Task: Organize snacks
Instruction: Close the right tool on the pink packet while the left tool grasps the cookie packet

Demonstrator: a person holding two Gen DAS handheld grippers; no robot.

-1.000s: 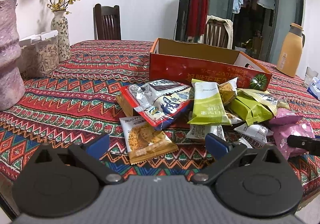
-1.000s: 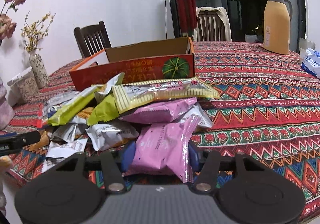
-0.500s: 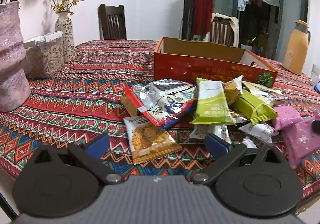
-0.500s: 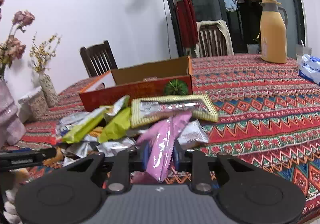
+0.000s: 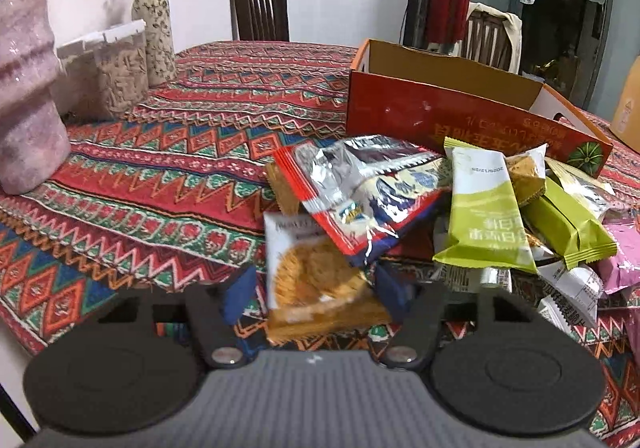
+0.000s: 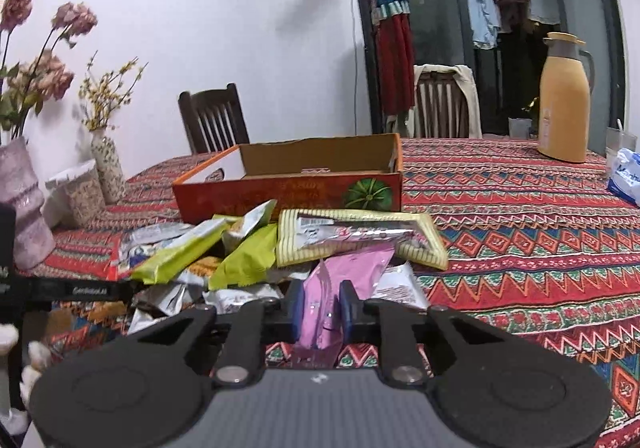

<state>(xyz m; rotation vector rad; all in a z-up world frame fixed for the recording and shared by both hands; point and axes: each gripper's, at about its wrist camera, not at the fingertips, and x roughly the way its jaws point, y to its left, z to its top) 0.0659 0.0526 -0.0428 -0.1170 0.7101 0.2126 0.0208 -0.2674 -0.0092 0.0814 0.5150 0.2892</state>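
A pile of snack packets [image 5: 484, 216] lies on the patterned tablecloth in front of an open orange cardboard box [image 5: 460, 120]. My left gripper [image 5: 314, 294] straddles a biscuit packet [image 5: 316, 272] at the pile's near edge. Its jaws are closing, the right pad is at the packet's edge, and a small gap shows at the left pad. In the right wrist view my right gripper [image 6: 322, 308] is shut on a pink packet [image 6: 348, 272], pinched upright and raised off the pile [image 6: 240, 256]. The box [image 6: 288, 200] stands behind it, with nothing visible inside.
A pink vase [image 5: 28, 88], a clear lidded container [image 5: 108, 76] and a patterned vase [image 5: 154, 36] stand at the table's left. A yellow thermos [image 6: 564, 100] and a blue-white pack [image 6: 626, 176] stand at far right. Wooden chairs [image 5: 260, 4] stand behind the table.
The left gripper moved in over the biscuit packet and its jaws narrowed around it. The right gripper shut on the pink packet, squeezed it upright and raised it.
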